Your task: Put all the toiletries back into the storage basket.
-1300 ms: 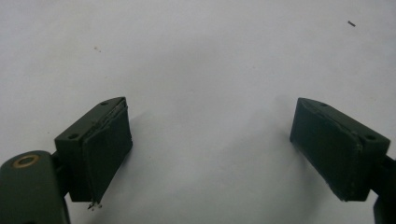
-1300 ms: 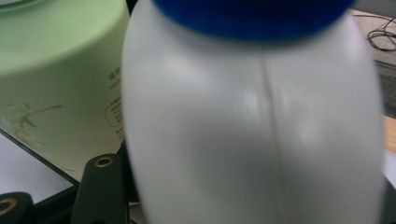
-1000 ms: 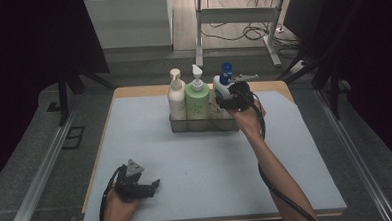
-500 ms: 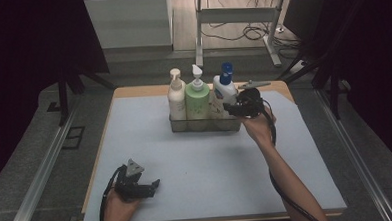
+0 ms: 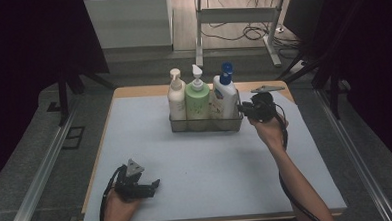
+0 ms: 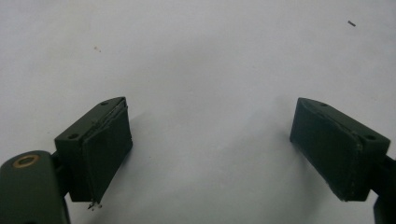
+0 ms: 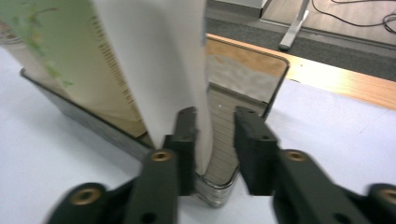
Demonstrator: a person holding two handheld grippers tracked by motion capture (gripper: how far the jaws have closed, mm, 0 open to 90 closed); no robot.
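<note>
Rack [image 5: 206, 125], far centre of table [image 5: 196, 165]: three bottles upright, rack's long axis left to right.
Right tongs [image 7: 212, 140] at its right end, just closing, the end wall between the jaws, no clamp visible yet; white bottle [image 5: 225, 96] touching one jaw. Left tongs [image 5: 148, 185] wide open, empty, well apart near left.

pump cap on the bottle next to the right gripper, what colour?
Blue: the pump cap tops the white bottle at the basket's right end, clearest in the high view.
</note>
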